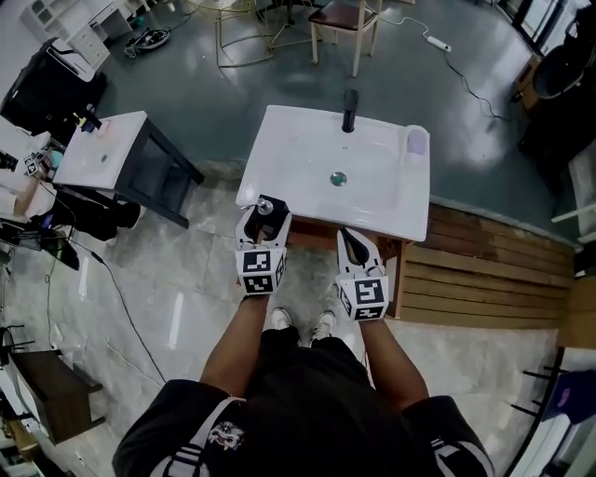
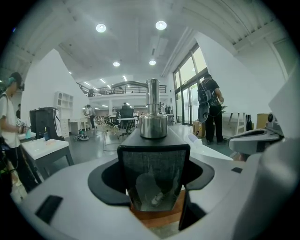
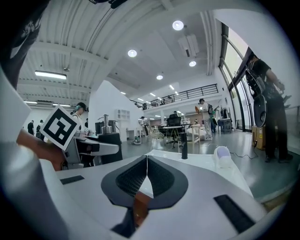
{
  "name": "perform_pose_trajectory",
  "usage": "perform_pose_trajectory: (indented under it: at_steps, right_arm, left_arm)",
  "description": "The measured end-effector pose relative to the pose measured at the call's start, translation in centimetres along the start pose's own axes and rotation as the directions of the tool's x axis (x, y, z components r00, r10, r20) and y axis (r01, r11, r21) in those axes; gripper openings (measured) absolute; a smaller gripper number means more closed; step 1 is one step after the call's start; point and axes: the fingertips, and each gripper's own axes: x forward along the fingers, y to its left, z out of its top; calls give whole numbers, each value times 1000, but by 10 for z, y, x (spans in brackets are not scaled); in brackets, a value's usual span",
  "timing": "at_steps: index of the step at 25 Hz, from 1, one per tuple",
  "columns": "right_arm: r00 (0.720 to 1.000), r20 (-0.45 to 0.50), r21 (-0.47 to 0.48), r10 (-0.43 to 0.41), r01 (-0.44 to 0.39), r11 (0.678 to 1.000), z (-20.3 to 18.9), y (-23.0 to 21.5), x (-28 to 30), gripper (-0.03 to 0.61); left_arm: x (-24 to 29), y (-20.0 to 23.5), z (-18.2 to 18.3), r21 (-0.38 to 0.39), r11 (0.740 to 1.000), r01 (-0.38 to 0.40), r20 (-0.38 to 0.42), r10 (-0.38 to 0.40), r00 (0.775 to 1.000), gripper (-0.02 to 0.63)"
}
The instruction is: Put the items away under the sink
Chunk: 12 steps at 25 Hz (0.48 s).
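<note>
— What stays hidden, starting nearest the person?

— Their legs and shoes are mostly covered by their own torso in the head view. Just beyond, the space below the sink (image 1: pixel 307 149) is hidden by the basin. Only a strip of wooden panel (image 1: pixel 399 272) shows at its near right corner.

— And the grippers?

— The left gripper (image 1: pixel 264 220) is at the sink's near left corner, its jaws spread wide and pinching a dark pump bottle (image 2: pixel 153 178) by the body. The chrome pump head stands upright above the jaws. The glass is smoky and full of reflections (I cannot tell whether there is liquid in it). The right gripper (image 1: pixel 351 240) is just beside it on the right, at the sink's near edge, with its jaws pressed together and nothing between them.

— What is in the basin?

— It holds nothing but its drain (image 1: pixel 337 177). A black faucet (image 1: pixel 349 110) stands at the far rim, and a small pale thing with a lavender top (image 1: pixel 416 141) sits at the far right corner. I cannot make out what it is.

— Farther out?

— To the left, apart from the sink, is a white side table (image 1: pixel 98 154) with small things at its far edge, too small to tell. Wooden boards (image 1: pixel 484 270) lie to the right. Far off stands a chair (image 1: pixel 345 23), cut off by the top edge.
</note>
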Motion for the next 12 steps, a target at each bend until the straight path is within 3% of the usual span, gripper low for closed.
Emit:
perform_pose_trajectory:
  at_steps: [4,12]
  right_arm:
    - [1000,1,-28,-25,25,999,-2,21,4,21]
    - [995,-22,-40,-97,96,995,-12,54,5,21]
  left_arm:
    - [-10,11,-15,12,999,39,-6,-39,999,308]
    - [-17,19,-48,-35,990,134,-29,-135,990,308]
